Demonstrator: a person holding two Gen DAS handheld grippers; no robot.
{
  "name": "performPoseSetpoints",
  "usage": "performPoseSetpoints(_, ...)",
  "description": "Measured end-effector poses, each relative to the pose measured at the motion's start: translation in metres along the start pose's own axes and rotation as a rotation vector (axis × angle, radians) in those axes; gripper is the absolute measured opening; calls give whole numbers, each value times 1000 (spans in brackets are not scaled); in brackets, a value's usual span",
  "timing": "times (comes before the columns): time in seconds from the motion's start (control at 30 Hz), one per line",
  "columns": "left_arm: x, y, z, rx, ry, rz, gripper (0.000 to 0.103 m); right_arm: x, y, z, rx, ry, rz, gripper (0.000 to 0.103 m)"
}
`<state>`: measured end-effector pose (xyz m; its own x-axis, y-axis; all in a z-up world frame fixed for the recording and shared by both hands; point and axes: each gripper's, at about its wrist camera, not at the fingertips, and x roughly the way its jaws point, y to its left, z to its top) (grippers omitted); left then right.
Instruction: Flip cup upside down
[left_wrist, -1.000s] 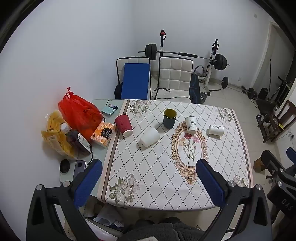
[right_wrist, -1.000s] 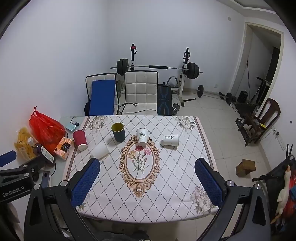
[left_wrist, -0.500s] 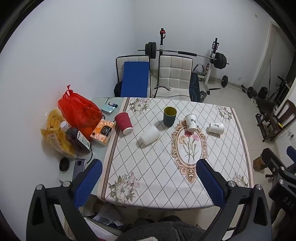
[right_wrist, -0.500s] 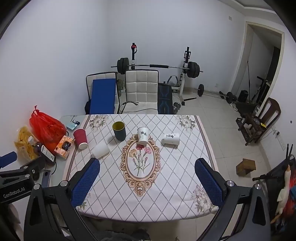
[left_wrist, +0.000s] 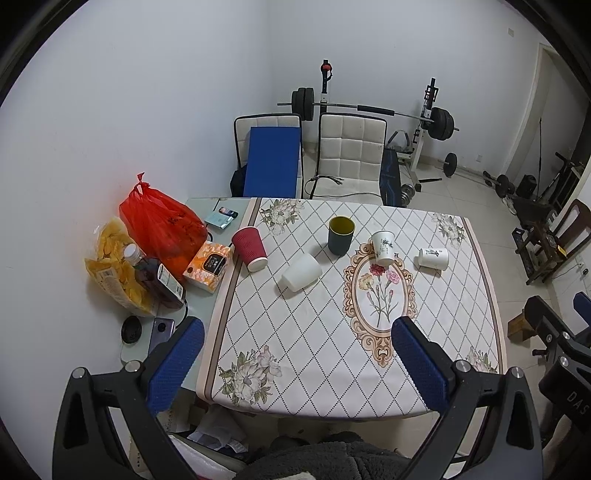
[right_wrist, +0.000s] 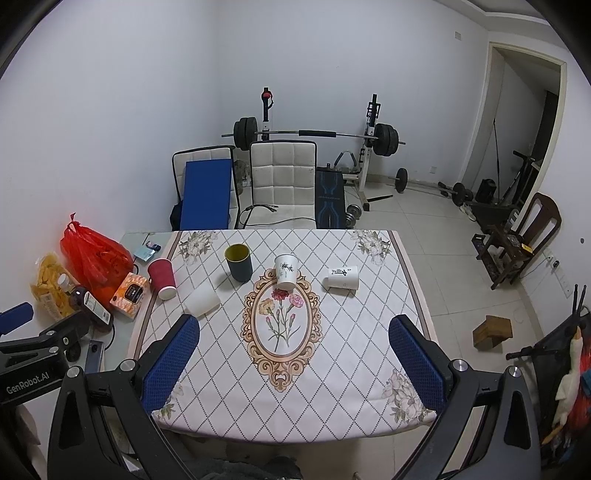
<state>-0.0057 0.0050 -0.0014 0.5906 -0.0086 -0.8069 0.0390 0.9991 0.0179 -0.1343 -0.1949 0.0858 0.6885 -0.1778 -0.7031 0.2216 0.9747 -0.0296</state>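
Several cups sit on a patterned tablecloth. A dark green cup stands upright with a yellow inside. A red paper cup stands mouth down. A plain white cup lies on its side. A white cup with a plant print stands mouth down. A white cup with a red character lies on its side. My left gripper and right gripper are open and empty, high above the table's near edge.
Left of the cloth are a red plastic bag, a snack bag, a bottle, an orange box and a phone. Two chairs and a barbell rack stand behind the table.
Both grippers have risen and pulled back a little; the table looks slightly smaller and farther. No cup has moved.
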Motion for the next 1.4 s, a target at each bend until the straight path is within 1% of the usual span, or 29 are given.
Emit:
performPoseSetpoints(0.8,-6,5,9,2,-6,8,103,-6,-2,2,7,-3,8,103)
performPoseSetpoints(1.4,-11,1,12,4,-8,9,103,-10,-5,3,4,-7,12,103)
